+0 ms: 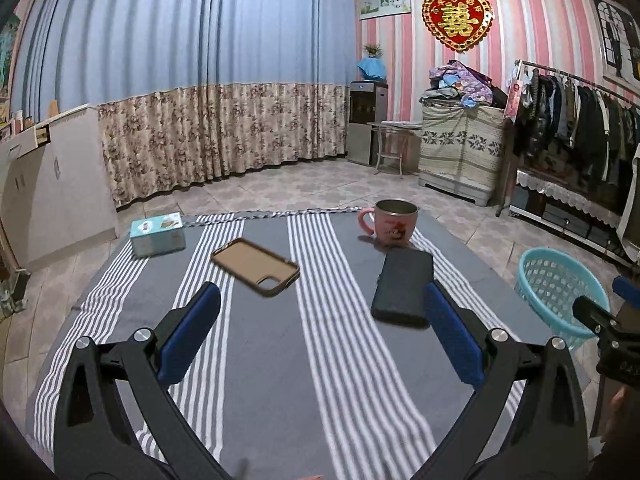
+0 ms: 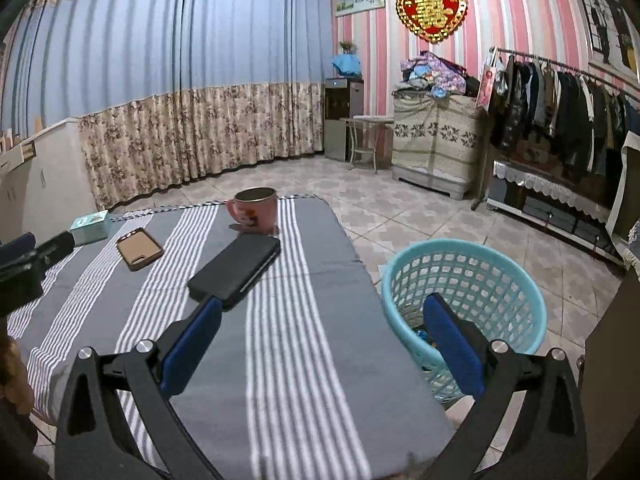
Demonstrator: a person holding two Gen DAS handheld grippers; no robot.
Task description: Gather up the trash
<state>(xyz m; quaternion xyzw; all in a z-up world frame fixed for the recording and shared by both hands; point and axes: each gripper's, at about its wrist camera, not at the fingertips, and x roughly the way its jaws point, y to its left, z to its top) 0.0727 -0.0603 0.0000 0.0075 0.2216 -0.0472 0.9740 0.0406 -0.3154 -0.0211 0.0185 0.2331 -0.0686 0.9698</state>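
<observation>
While both claws stood wide apart and empty, I held the left gripper over the table's near middle and the right gripper at its right edge; the basket sat on the floor just beside that edge, something small already inside; I saw no loose trash, so I judged the collecting nearly done; open cloth lay ahead.

Both fisheyes look forward low over the striped table (left one centered, right one nearer its right edge); the 2 views share its pink mug.
</observation>
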